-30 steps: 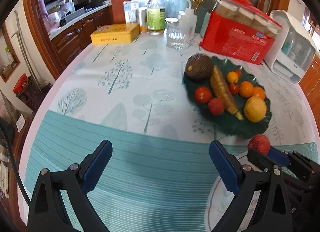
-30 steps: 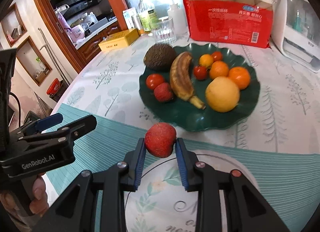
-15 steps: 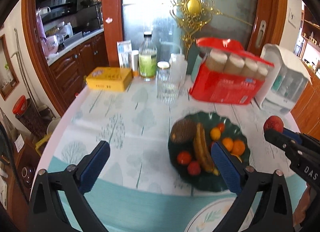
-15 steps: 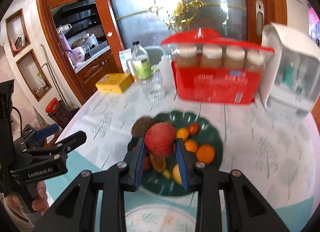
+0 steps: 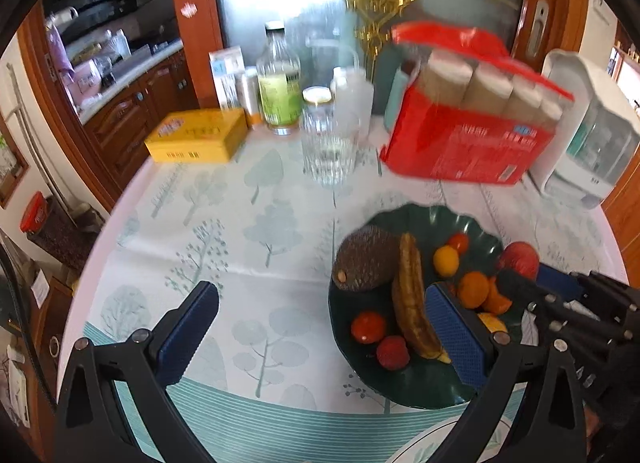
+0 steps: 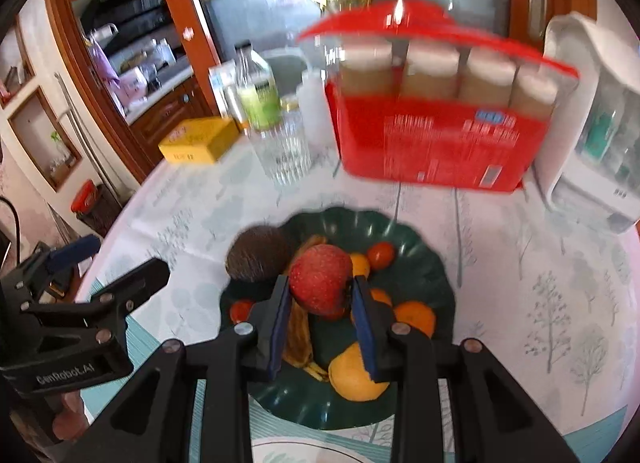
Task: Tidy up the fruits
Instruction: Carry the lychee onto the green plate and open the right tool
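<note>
Tablecloth [image 5: 248,231] with tree print covers what seems a round table.

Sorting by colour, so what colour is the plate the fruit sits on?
Dark green; the plate shows best in the right wrist view.

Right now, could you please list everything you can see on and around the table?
Green plate: one, dark green, near side of table.
Avocado: one, brown, plate's left.
Banana: one, browned, plate's middle.
Small red fruits: several, on plate.
Orange and yellow fruits: several, plate's right.
Yellow box: one, far left.
Bottle: one, green label, far edge.
Glass: one, clear, beside bottle.
Red pack: one, far right.
White appliance: one, far right.
Left claw: open, empty.
Right claw: shut on red fruit above plate.
</note>
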A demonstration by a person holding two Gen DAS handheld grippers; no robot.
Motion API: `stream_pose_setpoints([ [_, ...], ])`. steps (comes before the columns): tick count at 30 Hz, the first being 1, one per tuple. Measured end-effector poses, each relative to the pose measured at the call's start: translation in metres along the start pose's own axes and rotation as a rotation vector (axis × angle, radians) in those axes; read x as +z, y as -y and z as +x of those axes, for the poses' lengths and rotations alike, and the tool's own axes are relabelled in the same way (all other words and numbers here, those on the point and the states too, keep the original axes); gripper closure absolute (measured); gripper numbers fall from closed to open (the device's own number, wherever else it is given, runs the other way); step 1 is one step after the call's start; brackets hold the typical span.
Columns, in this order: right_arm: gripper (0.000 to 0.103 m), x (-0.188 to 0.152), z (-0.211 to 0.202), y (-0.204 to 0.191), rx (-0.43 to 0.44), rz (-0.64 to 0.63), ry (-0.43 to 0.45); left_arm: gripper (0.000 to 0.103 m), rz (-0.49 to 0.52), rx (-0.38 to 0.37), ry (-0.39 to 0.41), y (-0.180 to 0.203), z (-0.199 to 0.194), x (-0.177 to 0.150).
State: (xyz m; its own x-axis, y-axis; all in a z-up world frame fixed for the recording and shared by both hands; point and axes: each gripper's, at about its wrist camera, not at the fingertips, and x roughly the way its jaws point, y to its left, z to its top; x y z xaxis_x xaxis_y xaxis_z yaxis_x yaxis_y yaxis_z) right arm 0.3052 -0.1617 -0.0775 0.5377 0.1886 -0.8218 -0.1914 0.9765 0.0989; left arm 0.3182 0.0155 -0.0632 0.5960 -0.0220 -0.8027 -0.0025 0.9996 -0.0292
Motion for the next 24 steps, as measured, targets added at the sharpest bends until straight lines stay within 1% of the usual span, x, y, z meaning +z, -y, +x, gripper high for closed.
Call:
stream_pose_setpoints([
  [5, 0.073, -0.013, 0.028, 0.003, -0.011, -0.004, -0.062, 0.001, 0.006, -0.027, -0.067, 0.003, 0.026, -0.007],
  [8, 0.072, -0.018, 0.04, 0.005, -0.019, -0.006, -0.097, 0.001, 0.012, -0.034, -0.079, 0.006, 0.031, -0.01],
  [13, 0.072, -0.024, 0.048, 0.006, -0.027, -0.008, -0.137, 0.001, 0.021, -0.043, -0.086, 0.011, 0.035, -0.011],
  [17, 0.07, -0.026, 0.045, 0.006, -0.007, -0.007, -0.132, 0.001, 0.02, -0.052, -0.09, 0.012, 0.032, -0.014],
  [19, 0.065, -0.027, 0.041, 0.004, -0.003, -0.018, -0.124, 0.001, 0.018, -0.051, -0.09, 0.011, 0.03, -0.016],
  [24, 0.065, -0.03, 0.031, -0.001, -0.02, -0.034, -0.102, 0.001, 0.01, -0.051, -0.085, 0.009, 0.02, -0.019],
])
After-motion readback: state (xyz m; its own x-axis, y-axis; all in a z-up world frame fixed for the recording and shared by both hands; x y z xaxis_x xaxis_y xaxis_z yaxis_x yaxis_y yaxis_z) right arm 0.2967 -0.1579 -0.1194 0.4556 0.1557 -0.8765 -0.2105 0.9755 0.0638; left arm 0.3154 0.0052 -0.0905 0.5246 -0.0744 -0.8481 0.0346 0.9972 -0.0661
